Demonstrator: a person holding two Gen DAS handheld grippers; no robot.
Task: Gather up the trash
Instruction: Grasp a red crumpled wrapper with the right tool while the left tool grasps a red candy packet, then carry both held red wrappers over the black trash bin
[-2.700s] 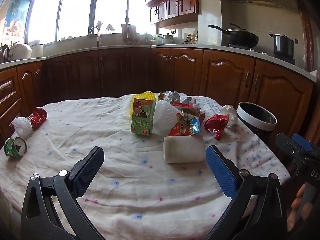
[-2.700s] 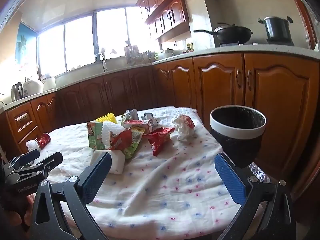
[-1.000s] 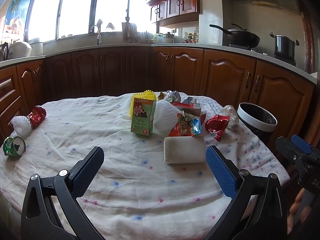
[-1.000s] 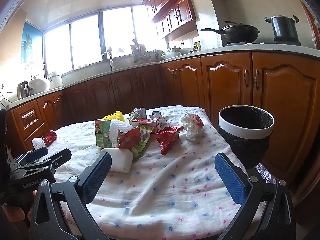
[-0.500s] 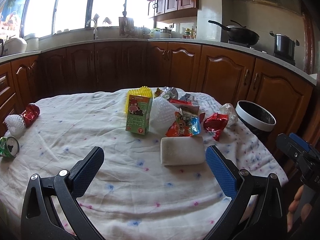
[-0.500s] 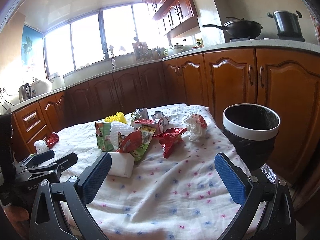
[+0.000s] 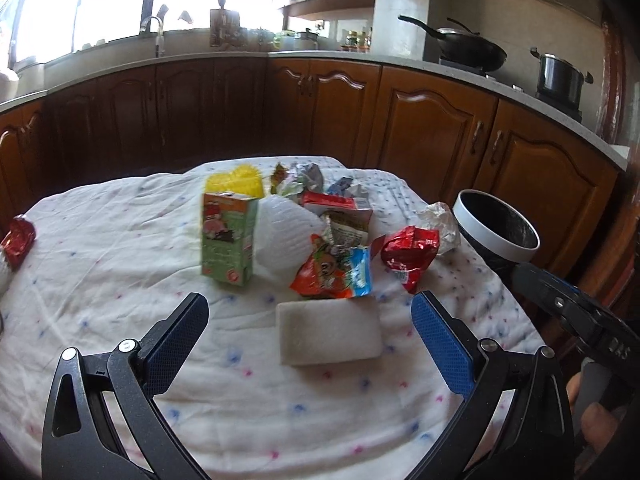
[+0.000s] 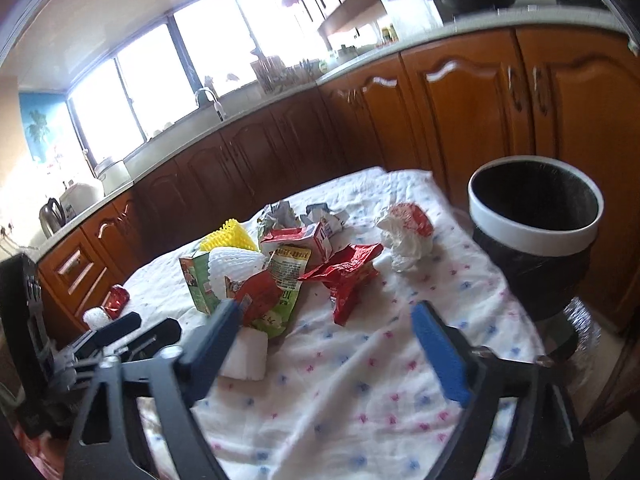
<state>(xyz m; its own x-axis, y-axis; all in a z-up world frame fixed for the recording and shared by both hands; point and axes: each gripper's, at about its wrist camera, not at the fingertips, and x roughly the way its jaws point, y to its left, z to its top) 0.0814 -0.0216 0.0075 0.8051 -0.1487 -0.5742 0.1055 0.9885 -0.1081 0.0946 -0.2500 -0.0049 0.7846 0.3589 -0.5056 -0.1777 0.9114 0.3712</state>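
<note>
A pile of trash lies on the cloth-covered table [image 7: 120,280]: a green carton [image 7: 228,238], white foam net [image 7: 286,236], snack wrapper [image 7: 334,270], red wrapper [image 7: 408,254], crumpled paper [image 7: 440,220] and a white sponge block [image 7: 330,332]. A black bin with a white rim [image 7: 496,232] stands off the table's right edge. My left gripper [image 7: 310,326] is open, just short of the sponge block. My right gripper [image 8: 326,334] is open above the cloth, near the red wrapper [image 8: 346,276]; the bin [image 8: 534,220] is to its right.
A red wrapper [image 7: 16,240] lies at the table's far left edge. Wooden kitchen cabinets [image 7: 432,128] run behind the table, with a wok [image 7: 468,50] and pot [image 7: 560,74] on the counter. A yellow spiky piece [image 7: 240,178] stands behind the carton.
Both grippers have moved forward toward the trash pile and tilted down. The right wrist view has rolled and sits closer to the red wrapper and bin. Both stay open.
</note>
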